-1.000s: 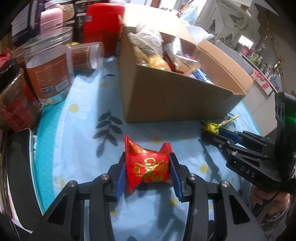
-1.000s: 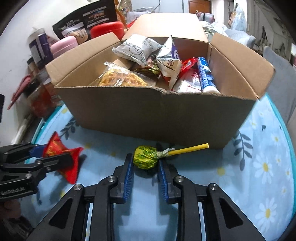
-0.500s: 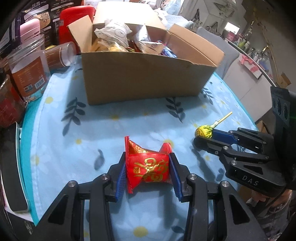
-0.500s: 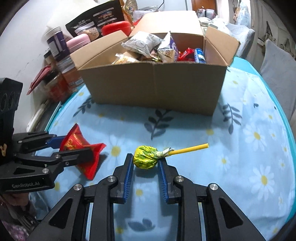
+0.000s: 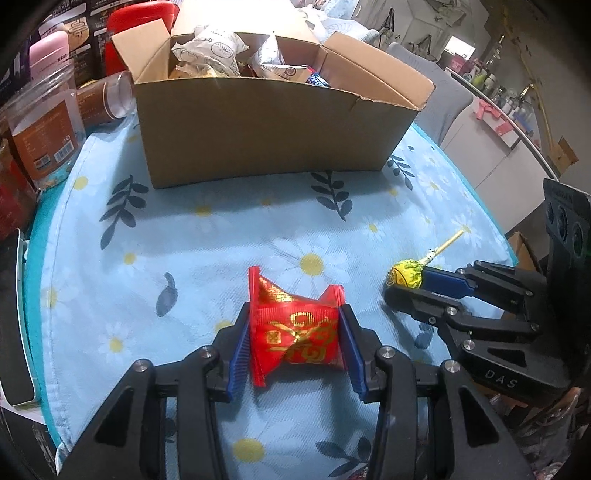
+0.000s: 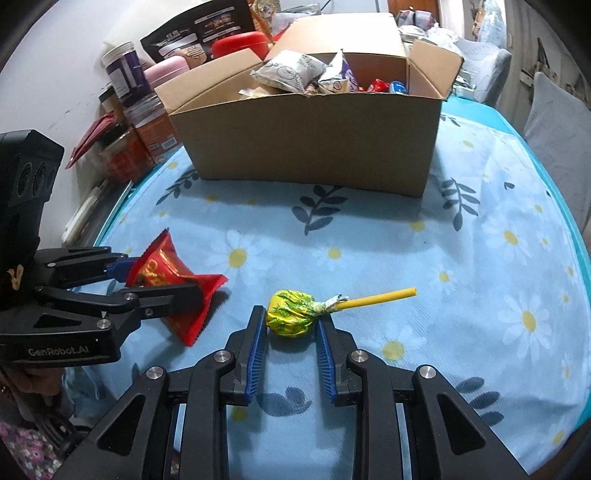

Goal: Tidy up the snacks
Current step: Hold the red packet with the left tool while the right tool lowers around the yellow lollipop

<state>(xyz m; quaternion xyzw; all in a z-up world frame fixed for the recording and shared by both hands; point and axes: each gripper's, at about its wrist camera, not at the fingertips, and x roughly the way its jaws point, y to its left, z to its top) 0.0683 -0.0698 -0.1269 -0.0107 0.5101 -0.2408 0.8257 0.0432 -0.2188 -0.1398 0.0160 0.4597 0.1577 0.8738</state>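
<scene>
My left gripper (image 5: 293, 332) is shut on a red snack packet with gold print (image 5: 295, 334), held above the blue daisy tablecloth; the packet also shows in the right wrist view (image 6: 166, 275). My right gripper (image 6: 290, 323) is shut on the green-yellow wrapped head of a lollipop (image 6: 291, 314) whose yellow stick points right; the lollipop also shows in the left wrist view (image 5: 406, 275). An open cardboard box (image 5: 258, 129) holding several snack bags stands at the far side of the table, seen in the right wrist view too (image 6: 306, 144). Both grippers sit side by side, well short of the box.
Jars, a pink bottle (image 5: 48, 55), a red container (image 5: 144, 22) and a tipped clear jar (image 5: 107, 99) crowd the table's left back. A dark snack bag (image 6: 199, 33) stands behind the box. A grey chair (image 6: 554, 122) stands at the right.
Both grippers have drawn back from the box with their snacks still held; the box now stands farther away and more tablecloth shows between.
</scene>
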